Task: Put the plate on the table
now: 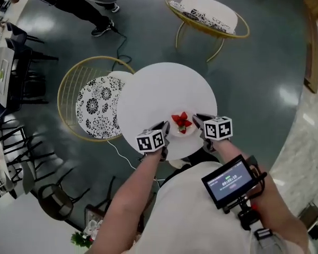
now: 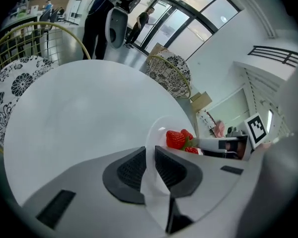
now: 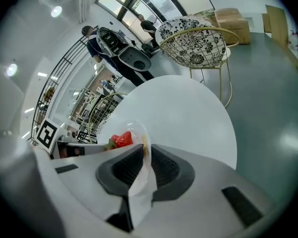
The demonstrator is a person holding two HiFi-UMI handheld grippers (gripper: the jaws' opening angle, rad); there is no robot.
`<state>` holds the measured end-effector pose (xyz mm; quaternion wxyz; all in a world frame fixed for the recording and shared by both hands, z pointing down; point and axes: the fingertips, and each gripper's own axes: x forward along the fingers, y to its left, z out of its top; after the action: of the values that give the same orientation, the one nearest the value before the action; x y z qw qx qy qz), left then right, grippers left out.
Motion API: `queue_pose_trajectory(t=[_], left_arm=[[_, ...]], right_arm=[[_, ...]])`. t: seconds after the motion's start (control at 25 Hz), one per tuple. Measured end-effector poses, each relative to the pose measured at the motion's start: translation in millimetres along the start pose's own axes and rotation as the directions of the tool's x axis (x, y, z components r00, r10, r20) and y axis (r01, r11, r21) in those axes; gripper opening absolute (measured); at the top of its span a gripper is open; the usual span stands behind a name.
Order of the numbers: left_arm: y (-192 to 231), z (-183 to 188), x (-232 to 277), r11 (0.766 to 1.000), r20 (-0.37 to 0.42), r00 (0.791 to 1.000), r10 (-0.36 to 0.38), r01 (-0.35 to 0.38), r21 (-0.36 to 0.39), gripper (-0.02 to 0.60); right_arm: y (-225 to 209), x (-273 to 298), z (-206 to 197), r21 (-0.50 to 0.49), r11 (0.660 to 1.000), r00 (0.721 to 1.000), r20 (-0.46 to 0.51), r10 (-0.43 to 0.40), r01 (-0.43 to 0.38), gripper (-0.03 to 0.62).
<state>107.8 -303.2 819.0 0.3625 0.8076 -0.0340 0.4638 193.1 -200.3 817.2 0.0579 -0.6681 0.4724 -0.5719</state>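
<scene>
Left claw (image 1: 165, 127) and right claw (image 1: 197, 120) each pinch the plate (image 1: 189, 132) at a round white table (image 1: 159, 89) on grey floor (image 1: 259, 73).

We see a clear, glossy plate (image 2: 155, 133) and a smooth, matt white table (image 1: 159, 89). The black pads (image 2: 131, 168) look ribbed and rubbery. The chair (image 1: 69, 89) is gold wire metal with printed cloth; the floor (image 1: 265, 62) shines.

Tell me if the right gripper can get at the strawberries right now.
Probably not: the right gripper is shut on the rim of the plate, sharing its hold with the left gripper. The strawberries sit close and uncovered, but it would have to let go first.
</scene>
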Motion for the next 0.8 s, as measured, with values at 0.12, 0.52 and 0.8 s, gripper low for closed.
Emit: queue_pose_trajectory(t=[0.12, 0.52, 0.8], left_arm=[[4, 23, 8, 0.999, 0.017, 1.000, 0.018, -0.019, 0.028, 0.049], [18, 43, 20, 0.993, 0.021, 0.996, 0.081, -0.083, 0.079, 0.049], [22, 49, 24, 0.991, 0.033, 0.994, 0.101, -0.104, 0.089, 0.049]], right_arm=[[-4, 12, 19, -0.010, 1.000, 1.000, 0.013, 0.000, 0.001, 0.055], [-7, 29, 35, -0.060, 0.998, 0.999, 0.018, -0.029, 0.030, 0.055], [-8, 40, 42, -0.137, 0.987, 0.997, 0.015, -0.078, 0.079, 0.055]])
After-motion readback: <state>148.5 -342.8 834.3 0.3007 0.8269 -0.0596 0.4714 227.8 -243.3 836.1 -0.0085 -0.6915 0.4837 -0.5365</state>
